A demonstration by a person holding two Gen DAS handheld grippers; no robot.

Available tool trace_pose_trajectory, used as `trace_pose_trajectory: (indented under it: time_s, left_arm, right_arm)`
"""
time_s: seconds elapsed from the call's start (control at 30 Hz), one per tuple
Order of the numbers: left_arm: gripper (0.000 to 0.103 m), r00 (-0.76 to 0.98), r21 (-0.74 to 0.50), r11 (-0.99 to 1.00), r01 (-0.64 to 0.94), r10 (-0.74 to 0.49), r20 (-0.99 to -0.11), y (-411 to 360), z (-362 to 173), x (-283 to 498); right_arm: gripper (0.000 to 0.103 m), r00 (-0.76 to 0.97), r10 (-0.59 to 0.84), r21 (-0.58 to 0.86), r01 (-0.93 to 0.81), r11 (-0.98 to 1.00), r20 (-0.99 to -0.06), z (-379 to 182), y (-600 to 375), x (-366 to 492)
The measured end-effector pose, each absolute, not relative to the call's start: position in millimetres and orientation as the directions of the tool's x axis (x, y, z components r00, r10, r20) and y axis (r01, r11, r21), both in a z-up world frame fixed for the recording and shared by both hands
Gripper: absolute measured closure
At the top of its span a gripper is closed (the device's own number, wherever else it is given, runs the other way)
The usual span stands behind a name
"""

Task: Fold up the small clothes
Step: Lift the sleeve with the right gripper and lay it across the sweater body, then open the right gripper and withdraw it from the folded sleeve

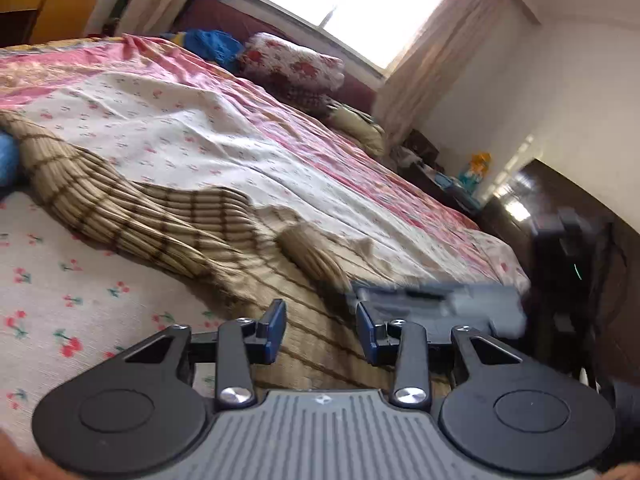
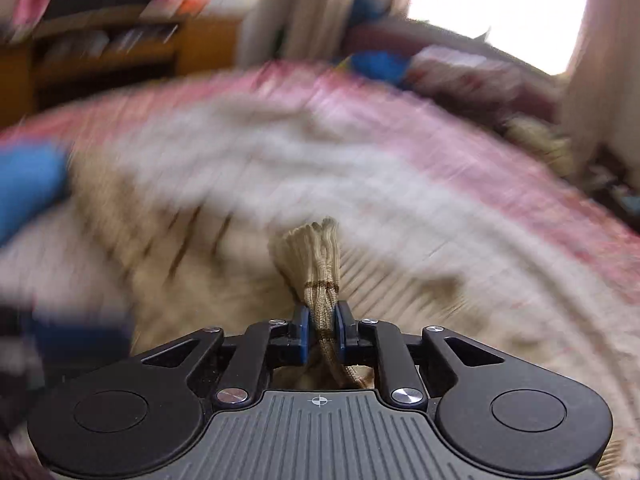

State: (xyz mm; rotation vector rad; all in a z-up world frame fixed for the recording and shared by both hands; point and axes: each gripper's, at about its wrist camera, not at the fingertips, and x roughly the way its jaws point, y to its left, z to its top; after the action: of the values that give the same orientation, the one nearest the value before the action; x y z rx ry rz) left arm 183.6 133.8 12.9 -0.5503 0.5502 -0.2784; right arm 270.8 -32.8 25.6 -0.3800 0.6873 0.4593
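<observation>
Bedroom surroundings are seen: a bed spread with a cherry-print sheet [image 1: 80,280], a window behind it. Nearest the cameras, a beige ribbed garment [image 1: 168,224] with dark check lines is draped across the near part of the bed, rumpled, one end running off toward the left edge of the left wrist view.

It is judged to be light, soft and limp knitwear, not slippery and not fragile; it will sag and bunch wherever it is lifted, so hold is best taken at a hem or corner, with a second hold at the matching corner to keep an edge straight.

The left gripper [image 1: 322,330] is held just above the cloth with its blue pads partly spread, and nothing is gripped between them. The right gripper [image 2: 322,330] is nearly closed, its pads pinching a gathered bunch of the garment, which fans out beyond the fingertips [image 2: 303,330]. Farther off, floral pillows [image 1: 292,62] lie near the window.
</observation>
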Motion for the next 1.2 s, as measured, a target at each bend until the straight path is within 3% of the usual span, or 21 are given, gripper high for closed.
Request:
trace_pose_trajectory:
  time_s: [0.07,0.3,0.43,0.6,0.73,0.9,1.0,1.1,1.2]
  left_arm:
    - [0.06,0.823,-0.59,0.802,0.092,-0.395,-0.409,141,12,185]
    - [0.06,0.835,-0.594,0.802,0.062,-0.368,-0.41,148,10,187]
    - [0.06,0.834,-0.551,0.831,0.081,-0.359,-0.42,138,10,189]
    - [0.06,0.823,-0.497,0.862,0.097,-0.35,-0.447,123,9,191]
    - [0.06,0.832,-0.446,0.888,0.111,-0.329,-0.447,104,22,199]
    - [0.059,0.843,-0.356,0.918,0.175,-0.326,-0.428,76,41,229]
    - [0.059,0.824,-0.319,0.937,0.14,-0.289,-0.488,65,32,249]
    - [0.06,0.754,-0.254,0.965,0.06,-0.21,-0.622,57,12,263]
    - [0.059,0.759,-0.199,0.978,0.058,-0.173,-0.628,51,12,255]
  right_arm:
    - [0.079,0.67,0.316,-0.146,-0.538,0.83,-0.672,29,-39,264]
    - [0.075,0.697,0.371,-0.015,-0.48,0.877,-0.614,59,-89,254]
    - [0.074,0.747,0.277,-0.008,-0.354,0.935,-0.604,52,-130,251]
    - [0.074,0.764,0.053,-0.037,-0.1,0.994,-0.643,26,-193,255]
    - [0.074,0.756,0.098,0.068,-0.07,0.995,-0.648,18,-216,257]
    - [0.074,0.779,0.068,0.081,-0.022,0.996,-0.623,18,-226,261]
    - [0.074,0.783,0.084,0.122,-0.01,0.992,-0.616,14,-236,258]
    - [0.074,0.785,0.094,0.133,-0.015,0.991,-0.612,13,-241,253]
    - [0.074,0.792,0.099,0.142,-0.015,0.99,-0.602,16,-241,249]
